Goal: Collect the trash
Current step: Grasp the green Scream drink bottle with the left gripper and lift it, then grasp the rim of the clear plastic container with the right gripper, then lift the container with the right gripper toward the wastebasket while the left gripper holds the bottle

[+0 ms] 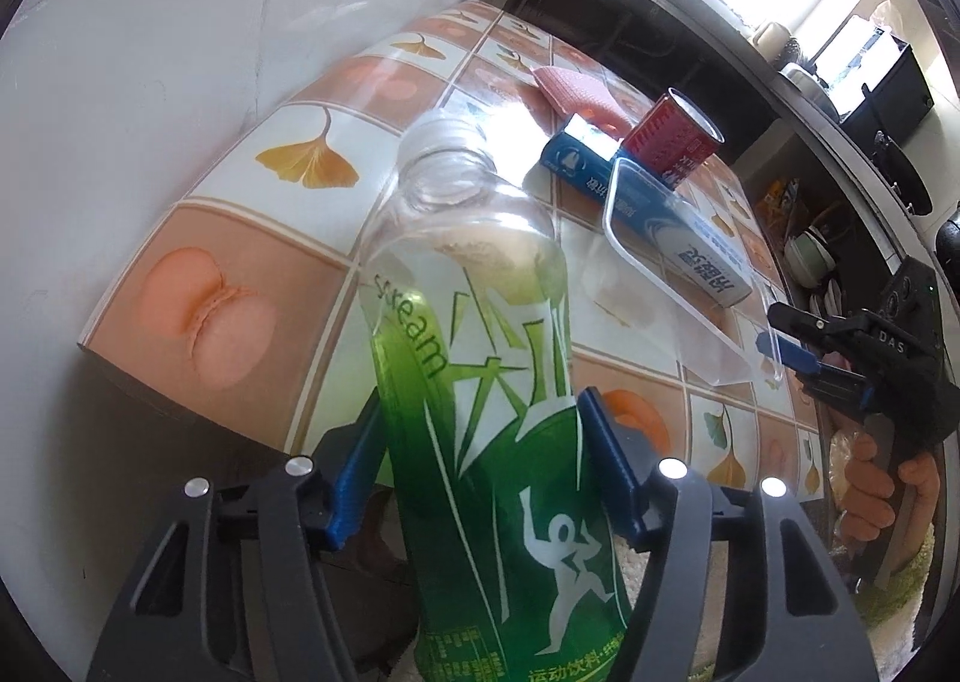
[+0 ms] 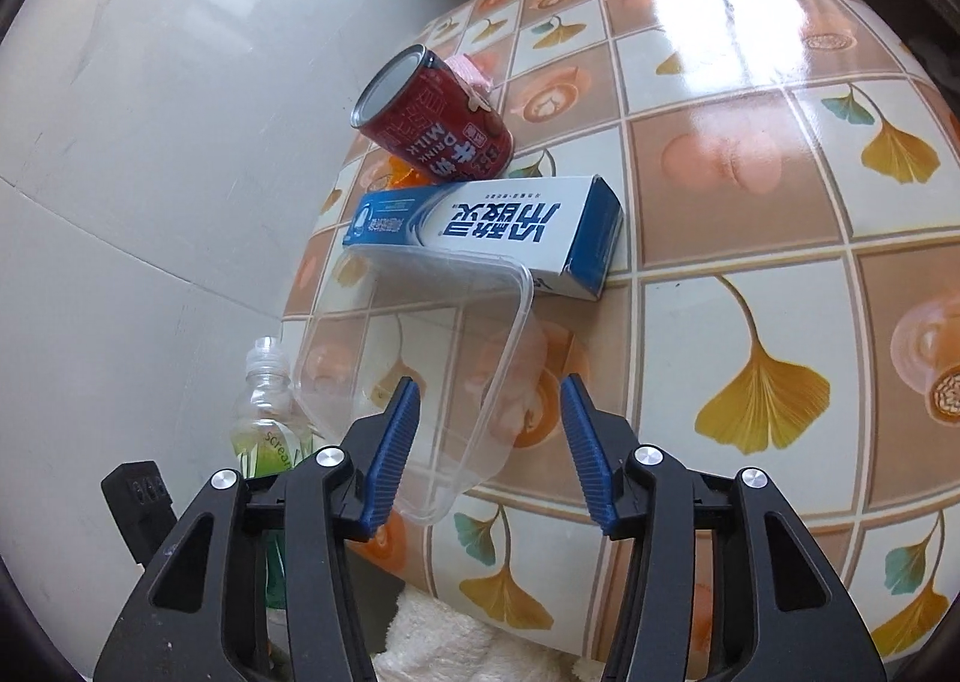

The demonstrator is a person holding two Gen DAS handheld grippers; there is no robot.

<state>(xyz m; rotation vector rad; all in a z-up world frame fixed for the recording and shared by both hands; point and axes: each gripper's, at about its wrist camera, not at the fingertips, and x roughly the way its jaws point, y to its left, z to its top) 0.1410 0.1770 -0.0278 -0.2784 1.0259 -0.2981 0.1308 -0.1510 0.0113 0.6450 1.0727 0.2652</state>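
Kitchen corner, grey tiled wall, counter (image 2: pixel 780 274) covered in a glossy ginkgo-and-peach patterned cloth; dark shelving with dishes behind.

Left claw (image 1: pixel 480 454) is clamped on the bottle (image 1: pixel 474 382), blue pads pressed to both sides of the green label. Bottle looks empty and uncapped, held tilted off the counter's near edge, so it counts as already picked up.

Right claw (image 2: pixel 489 442) is spread wide, nothing between the pads. It hovers at the near end of the clear tub (image 2: pixel 420 358), whose rim runs up between the two fingers. Left view shows the right claw at that same end of the tub, contact unclear.

Still on the counter: tub, blue-white box (image 2: pixel 480 229) just behind it and apparently touching its far rim, red can (image 2: pixel 432 124) lying on its side against the box, pink cloth (image 2: pixel 474 73) behind the can.

Step in hand: bottle secured, right claw lining up on the tub. No bin visible in either view.

Next move likely needs the right claw to straddle one tub wall and close on it; thin, slick plastic could flex or slip. Lifting may nudge the box.
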